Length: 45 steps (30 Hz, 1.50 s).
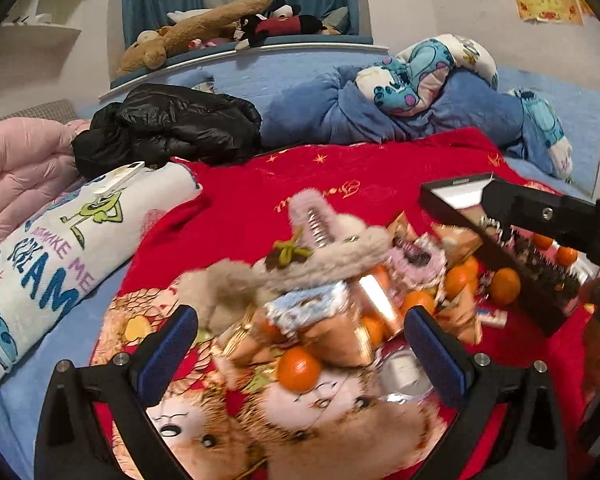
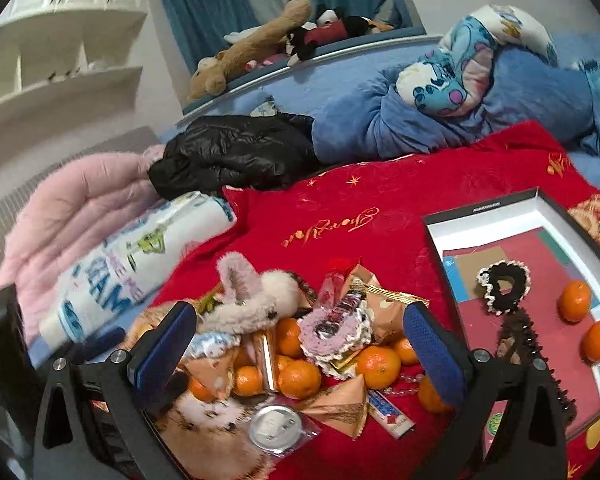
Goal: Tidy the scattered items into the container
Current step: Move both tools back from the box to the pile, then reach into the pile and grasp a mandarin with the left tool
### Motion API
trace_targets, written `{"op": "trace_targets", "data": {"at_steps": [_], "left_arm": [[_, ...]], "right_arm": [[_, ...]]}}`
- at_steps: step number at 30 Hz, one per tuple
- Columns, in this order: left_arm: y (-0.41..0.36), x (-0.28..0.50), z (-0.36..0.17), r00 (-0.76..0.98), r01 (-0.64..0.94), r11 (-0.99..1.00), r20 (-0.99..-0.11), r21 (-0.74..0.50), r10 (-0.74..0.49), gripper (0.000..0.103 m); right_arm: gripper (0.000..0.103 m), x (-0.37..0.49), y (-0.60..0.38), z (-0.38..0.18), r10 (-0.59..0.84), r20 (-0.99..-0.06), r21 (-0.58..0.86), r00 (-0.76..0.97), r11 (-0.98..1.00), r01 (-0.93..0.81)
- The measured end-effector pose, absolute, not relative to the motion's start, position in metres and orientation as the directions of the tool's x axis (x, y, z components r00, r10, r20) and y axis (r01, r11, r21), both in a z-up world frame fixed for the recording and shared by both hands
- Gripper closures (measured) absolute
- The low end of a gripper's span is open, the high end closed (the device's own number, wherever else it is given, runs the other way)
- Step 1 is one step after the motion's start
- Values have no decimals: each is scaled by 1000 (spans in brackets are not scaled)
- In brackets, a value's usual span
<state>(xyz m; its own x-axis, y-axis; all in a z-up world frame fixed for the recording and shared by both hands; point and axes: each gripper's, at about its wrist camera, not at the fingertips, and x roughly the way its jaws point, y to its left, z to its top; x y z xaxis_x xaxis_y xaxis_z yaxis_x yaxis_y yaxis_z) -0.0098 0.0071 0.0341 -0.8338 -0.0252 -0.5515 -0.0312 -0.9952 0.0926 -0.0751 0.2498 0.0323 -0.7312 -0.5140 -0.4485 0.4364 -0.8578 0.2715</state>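
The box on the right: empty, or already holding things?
Partly filled. The box holds a black scrunchie, a dark hair claw and two tangerines; much of its floor is bare.

White rolled blanket (image 1: 56,264) — printed "SCREAM" and "MAKE ME"; other lettering on it is partly hidden.

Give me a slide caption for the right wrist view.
Open right gripper above oranges and snacks; box holds two oranges.

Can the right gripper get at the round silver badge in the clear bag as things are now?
Probably yes. The right gripper is open, and the badge lies uncovered on the red blanket just below its fingers, beside the pile of oranges, with nothing on top.
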Motion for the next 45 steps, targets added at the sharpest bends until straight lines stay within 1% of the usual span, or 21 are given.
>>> {"op": "trace_targets", "data": {"at_steps": [2,6,9,12,17,20,25,28,30,32,34,37,38,39,41,43,45], "left_arm": [[2,-4,31,-834,-57,-990,-551,128,-23,0],[1,3,24,-840,-92,-984,-542,154,-6,0],[4,0,19,-832,-143,-982,-552,122,53,0],[4,-9,7,-802,-178,-980,-591,92,90,0],[-1,-23,-9,-766,-189,-981,-631,40,121,0],[-3,-32,-17,-745,-173,-985,-657,19,118,0],[-2,-39,-21,-757,-150,-988,-647,28,96,0],[1,-40,-23,-757,-139,-989,-648,43,78,10],[1,-40,-23,-755,-143,-989,-650,35,86,17],[1,-38,-24,-746,-157,-987,-656,9,113,19],[3,-35,-25,-736,-181,-983,-661,-13,145,19],[6,-35,-27,-723,-212,-977,-670,-17,169,20],[7,-38,-29,-716,-211,-977,-679,-15,166,23],[8,-42,-34,-700,-207,-978,-696,-17,160,30],[8,-48,-38,-686,-197,-980,-710,-28,158,40],[3,-53,-41,-679,-181,-982,-716,-51,162,46],[-1,-59,-44,-666,-158,-985,-728,-74,162,63]], "right_arm": [[0,-69,254,27,-493,-451,264,-744,-870,417],[0,-63,268,11,-467,-469,268,-750,-884,383],[0,-67,267,2,-462,-494,258,-736,-887,384],[0,-71,259,-5,-459,-513,225,-726,-888,402],[0,-82,252,-14,-500,-531,274,-684,-865,419],[0,-85,246,-20,-501,-552,273,-666,-864,423],[0,-85,247,-23,-505,-568,291,-650,-862,415],[0,-84,252,-20,-495,-558,291,-666,-868,402],[0,-84,255,-19,-493,-556,296,-669,-870,396],[0,-84,258,-18,-491,-554,302,-672,-871,388],[0,-84,260,-17,-490,-554,307,-673,-872,381],[0,-85,262,-16,-487,-553,312,-676,-873,374],[0,-84,262,-16,-486,-552,312,-678,-874,373],[0,-84,263,-16,-485,-551,311,-679,-875,372],[0,-84,263,-16,-483,-549,309,-682,-876,371],[0,-84,263,-16,-484,-551,309,-680,-875,372],[0,-84,263,-16,-482,-551,309,-681,-876,370]]}}
